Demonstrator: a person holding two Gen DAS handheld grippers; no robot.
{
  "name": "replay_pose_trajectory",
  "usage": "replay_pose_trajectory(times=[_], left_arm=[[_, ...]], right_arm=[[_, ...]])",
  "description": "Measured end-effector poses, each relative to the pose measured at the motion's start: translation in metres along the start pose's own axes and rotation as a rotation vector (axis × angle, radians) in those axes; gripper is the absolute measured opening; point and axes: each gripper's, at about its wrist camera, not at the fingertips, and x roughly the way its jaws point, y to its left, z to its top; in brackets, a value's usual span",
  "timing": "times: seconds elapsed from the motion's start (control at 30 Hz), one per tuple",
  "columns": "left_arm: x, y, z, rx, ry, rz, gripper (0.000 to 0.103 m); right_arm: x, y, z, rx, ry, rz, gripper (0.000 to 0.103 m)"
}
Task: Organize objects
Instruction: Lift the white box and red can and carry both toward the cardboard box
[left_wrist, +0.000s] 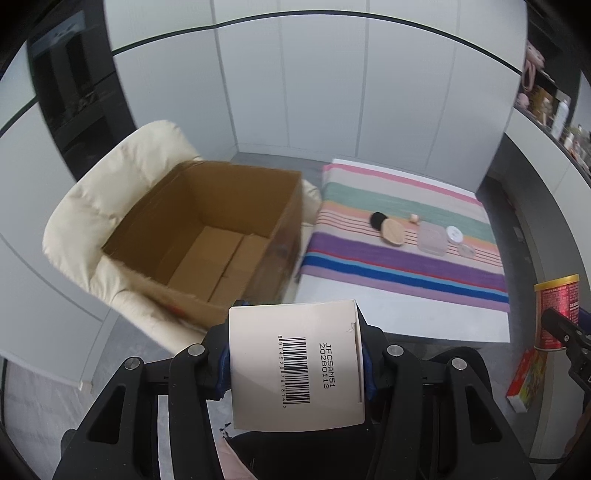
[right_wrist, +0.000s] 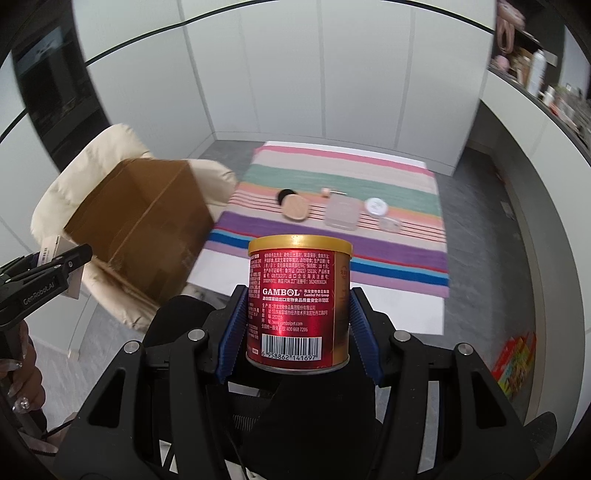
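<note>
Left hand-held gripper (left_wrist: 297, 363): clamped on a white carton (left_wrist: 295, 365), barcode face up, taken across its two narrow sides; the carton is judged light and stiff but crushable at the flap end, so a modest squeeze at mid-length is thought best.

Right hand-held gripper (right_wrist: 299, 325): clamped on a red can (right_wrist: 298, 302) with a gold lid, held upright by its curved wall between blue ribbed pads (right_wrist: 232, 332); the can is judged rigid, fairly heavy for its size and smooth-sided, hence liable to slip downward unless it is gripped at mid-height as shown.

Cardboard box (left_wrist: 207, 236): open-topped, seen empty in the left wrist view, set on a cream padded chair (left_wrist: 122, 192) just beside the tabletop; it is judged the likely destination for both held items.

Tabletop (left_wrist: 406, 314): white, partly covered by a striped cloth (left_wrist: 406, 258); on the cloth are laid a tan oval puff (left_wrist: 392, 232) touching a black round pad (left_wrist: 376, 219), a clear square container (left_wrist: 432, 238), a small white jar (left_wrist: 454, 233) and a clear lid (left_wrist: 466, 251); these are judged small and light.

Floor at right: a colourful flat box (right_wrist: 513, 363); its contents cannot be told.
</note>
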Motion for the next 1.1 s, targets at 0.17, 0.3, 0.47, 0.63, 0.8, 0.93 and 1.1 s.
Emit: replay_pose_trajectory(times=[0.17, 0.3, 0.47, 0.63, 0.8, 0.93, 1.1], left_arm=[[-0.004, 0.035, -0.009, -0.060, 0.007, 0.042, 0.053], [-0.009, 0.063, -0.017, -0.114, 0.008, 0.080, 0.053], [-0.015, 0.095, -0.029, -0.177, 0.018, 0.126, 0.053], [-0.017, 0.119, -0.039, -0.222, 0.030, 0.152, 0.053], [-0.014, 0.128, -0.041, -0.233, 0.041, 0.163, 0.053], [-0.009, 0.136, -0.041, -0.256, 0.058, 0.159, 0.053], [-0.002, 0.138, -0.038, -0.261, 0.076, 0.160, 0.053]], right_arm=[[0.007, 0.035, 0.006, -0.075, 0.001, 0.054, 0.056], [0.013, 0.066, 0.010, -0.140, 0.006, 0.101, 0.056], [0.018, 0.105, 0.010, -0.216, 0.013, 0.161, 0.056], [0.020, 0.142, 0.006, -0.276, 0.030, 0.224, 0.056], [0.026, 0.160, 0.002, -0.302, 0.045, 0.241, 0.056], [0.032, 0.160, 0.001, -0.298, 0.062, 0.234, 0.056], [0.036, 0.158, 0.006, -0.297, 0.063, 0.221, 0.056]])
